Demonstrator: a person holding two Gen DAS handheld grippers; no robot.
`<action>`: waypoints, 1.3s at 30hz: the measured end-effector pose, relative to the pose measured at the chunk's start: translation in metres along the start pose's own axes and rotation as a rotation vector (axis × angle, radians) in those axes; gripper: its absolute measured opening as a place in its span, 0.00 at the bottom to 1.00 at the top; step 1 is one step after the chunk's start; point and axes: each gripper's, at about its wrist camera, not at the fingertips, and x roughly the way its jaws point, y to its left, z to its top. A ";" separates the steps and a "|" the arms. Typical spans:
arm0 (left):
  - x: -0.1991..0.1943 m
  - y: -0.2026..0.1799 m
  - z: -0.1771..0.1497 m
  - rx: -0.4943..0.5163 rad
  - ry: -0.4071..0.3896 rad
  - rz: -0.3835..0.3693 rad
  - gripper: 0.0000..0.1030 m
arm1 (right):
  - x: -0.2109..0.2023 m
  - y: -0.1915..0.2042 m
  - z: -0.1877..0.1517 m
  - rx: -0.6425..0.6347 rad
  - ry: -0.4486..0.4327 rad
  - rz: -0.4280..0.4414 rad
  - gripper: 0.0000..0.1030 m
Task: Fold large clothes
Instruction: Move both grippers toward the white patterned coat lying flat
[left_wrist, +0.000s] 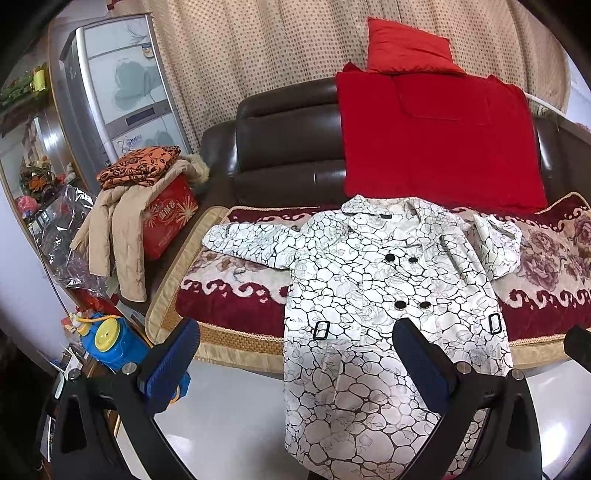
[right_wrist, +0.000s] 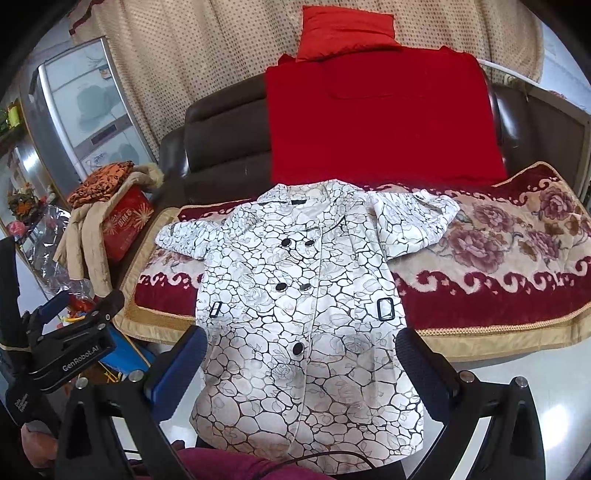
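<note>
- The coat (left_wrist: 373, 280), white with a dark cracked pattern, lies face up and buttoned on the sofa (left_wrist: 288, 147), over its flowered cover (left_wrist: 546, 266).
- Its long axis runs far to near: collar at the far end by the red blanket (left_wrist: 439, 140), hem hanging off the near edge of the seat toward the floor.
- Both sleeves spread out, one to the left, one to the right.
- The left gripper (left_wrist: 295, 354) hovers wide open and empty, just left of the coat's lower half.
- The right gripper (right_wrist: 303, 369) is also wide open and empty, straddling the hem.
- Judgement: each gripper is nearer the sleeve on its own side.
</note>
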 end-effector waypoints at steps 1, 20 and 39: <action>0.003 0.000 0.000 0.001 0.005 0.000 1.00 | 0.003 0.000 0.002 0.005 0.019 0.001 1.00; 0.050 -0.011 0.022 0.027 0.055 -0.001 1.00 | 0.058 0.001 0.036 0.000 0.035 0.025 1.00; 0.120 -0.014 0.059 -0.003 0.082 0.042 1.00 | 0.120 -0.070 0.107 0.141 -0.027 -0.060 1.00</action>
